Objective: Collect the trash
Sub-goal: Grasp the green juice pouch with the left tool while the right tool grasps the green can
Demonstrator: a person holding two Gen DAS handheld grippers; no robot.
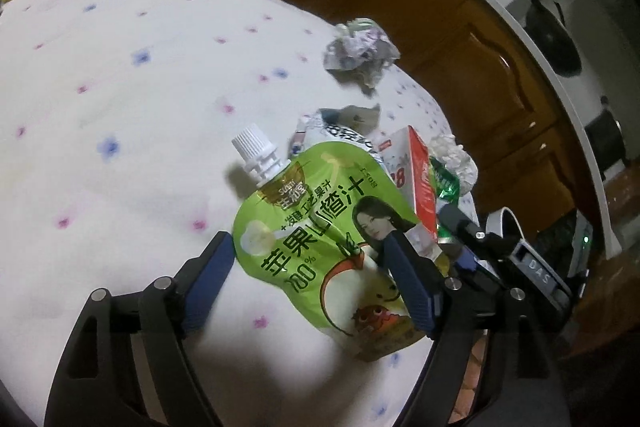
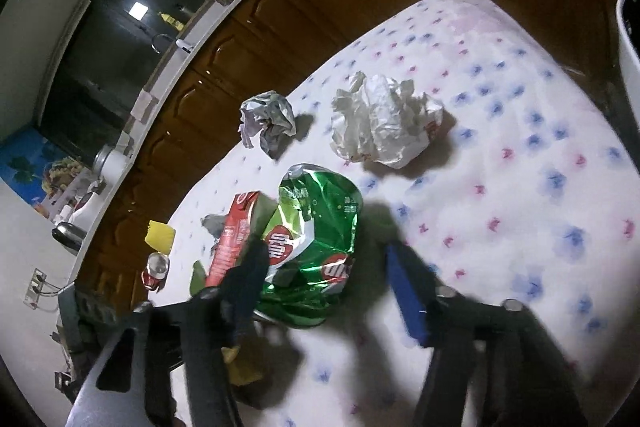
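The left gripper [image 1: 308,267] straddles the green juice pouch [image 1: 320,239] with open fingers, spout pointing far-left; the right gripper's [image 2: 328,267] open fingers bracket the crushed green wrapper [image 2: 316,239].

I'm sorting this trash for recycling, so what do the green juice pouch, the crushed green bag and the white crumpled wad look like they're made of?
Green juice pouch: flexible printed plastic laminate, smooth, slightly glossy, with a hard white ribbed plastic cap.
Crushed green bag: probably metallised film; mirror-like glints along sharp creases.
White crumpled wad: likely thin paper or wrapper; matte, soft folds, though waxed or plastic film is possible.
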